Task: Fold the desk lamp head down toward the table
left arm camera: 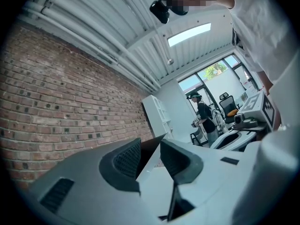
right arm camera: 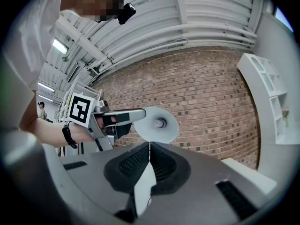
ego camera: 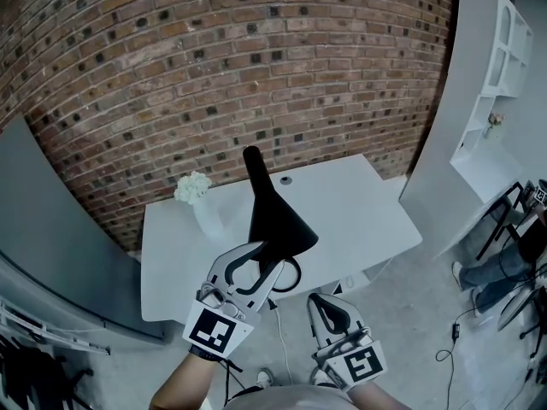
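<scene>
Brick wall [ego camera: 214,58], one, running behind the table's far edge. Table [ego camera: 359,203], one, white and rectangular. Shelf unit [ego camera: 487,84], one, white, standing off the table's right end.

Desk lamp, one, at the middle of the table's near edge. Its lamp head [ego camera: 273,212] is a cone, matt black outside, tapering into a narrow black neck [ego camera: 251,165] that points toward the table's far edge. The wide mouth is turned toward the near edge. From the right gripper view the lamp head [right arm camera: 157,124] shows a pale round inner face with a small round fitting at its centre.

Grippers, two, both off the table's near edge. The left gripper [ego camera: 267,259] is at the mouth of the lamp head. In its own view the left gripper [left arm camera: 150,156] has its jaws standing apart, with the dark rim of the lamp head between them and not visibly clamped. The right gripper [ego camera: 323,304] hangs clear of the lamp, and in its own view [right arm camera: 149,161] its jaws meet with nothing between them.

Vase [ego camera: 208,220], one, white, on the table's left part, holding one bunch of white flowers [ego camera: 192,186].
</scene>
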Demonstrator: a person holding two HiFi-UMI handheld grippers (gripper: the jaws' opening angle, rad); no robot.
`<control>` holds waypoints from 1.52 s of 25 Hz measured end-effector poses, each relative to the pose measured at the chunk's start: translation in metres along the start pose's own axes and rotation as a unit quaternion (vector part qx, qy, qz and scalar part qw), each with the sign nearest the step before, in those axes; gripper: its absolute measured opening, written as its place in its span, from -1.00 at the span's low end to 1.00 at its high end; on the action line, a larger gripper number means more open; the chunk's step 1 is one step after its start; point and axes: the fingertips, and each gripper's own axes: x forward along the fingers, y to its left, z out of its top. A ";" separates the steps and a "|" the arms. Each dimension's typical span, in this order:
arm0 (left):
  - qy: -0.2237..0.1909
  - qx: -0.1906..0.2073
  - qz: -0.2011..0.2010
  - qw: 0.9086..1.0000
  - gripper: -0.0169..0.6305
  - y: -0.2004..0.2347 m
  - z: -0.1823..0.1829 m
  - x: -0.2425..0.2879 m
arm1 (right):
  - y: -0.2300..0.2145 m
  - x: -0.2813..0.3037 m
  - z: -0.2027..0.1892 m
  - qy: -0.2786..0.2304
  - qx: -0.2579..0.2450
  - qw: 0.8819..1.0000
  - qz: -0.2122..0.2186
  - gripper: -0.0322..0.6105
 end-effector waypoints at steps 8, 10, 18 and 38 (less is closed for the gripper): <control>0.008 -0.002 -0.004 1.000 -0.57 -0.007 -0.013 -0.001 | -0.001 -0.002 -0.002 -0.001 0.002 1.000 -0.003 -0.84; 0.011 0.001 -0.008 1.000 -0.56 -0.009 -0.016 -0.002 | -0.001 -0.002 -0.002 -0.002 0.001 1.000 -0.001 -0.84; 0.034 0.014 -0.018 0.999 -0.55 -0.015 -0.027 -0.005 | 0.003 -0.003 0.000 -0.005 0.009 1.000 0.009 -0.84; 0.055 0.010 -0.032 0.998 -0.51 -0.017 -0.039 -0.007 | -0.002 0.000 -0.009 0.010 0.016 1.000 0.000 -0.84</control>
